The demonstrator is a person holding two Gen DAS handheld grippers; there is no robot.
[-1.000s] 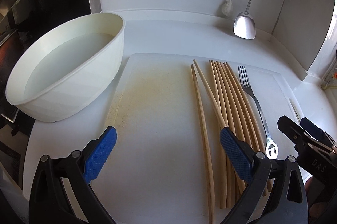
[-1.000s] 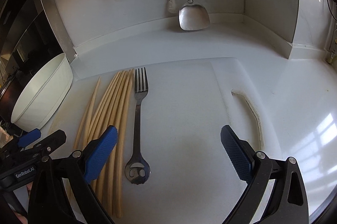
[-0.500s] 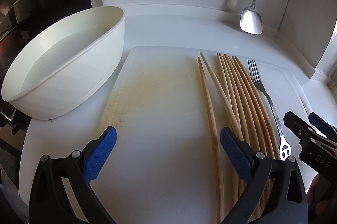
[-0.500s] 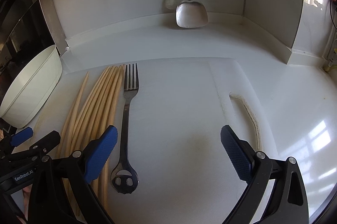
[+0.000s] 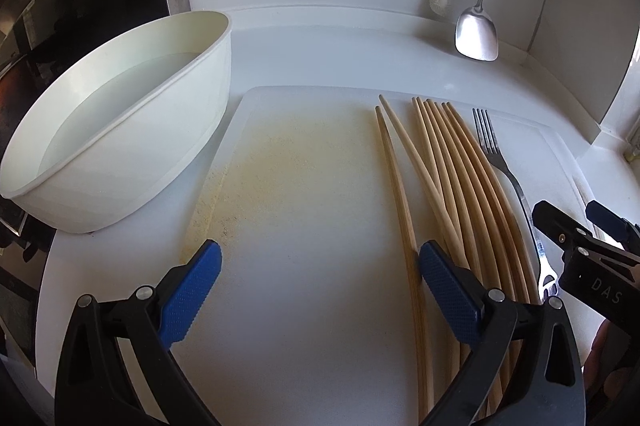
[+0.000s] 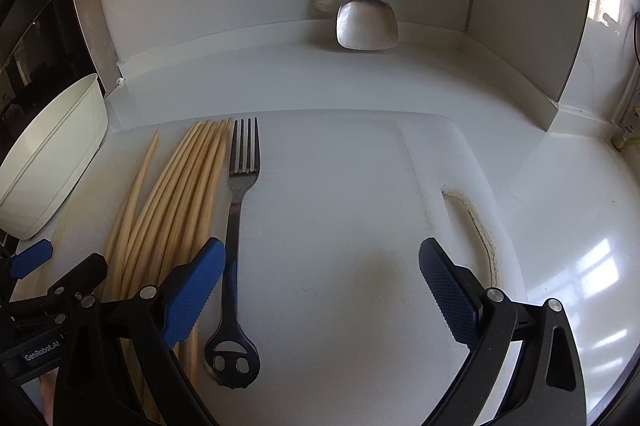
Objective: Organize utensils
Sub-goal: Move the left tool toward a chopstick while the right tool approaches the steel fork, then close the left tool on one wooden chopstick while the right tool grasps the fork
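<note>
Both grippers are black, with angular triangular-cutout arms, silver pivot screws and blue cross-hatched pads. The left gripper point(image 5: 320, 294) carries white "GenRobot.AI" lettering on its side; the right gripper point(image 6: 322, 296) shows "DAS" lettering.

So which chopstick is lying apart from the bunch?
The leftmost chopstick, nearest the bowl; a gap separates it from the chopsticks bunched beside the fork.
</note>
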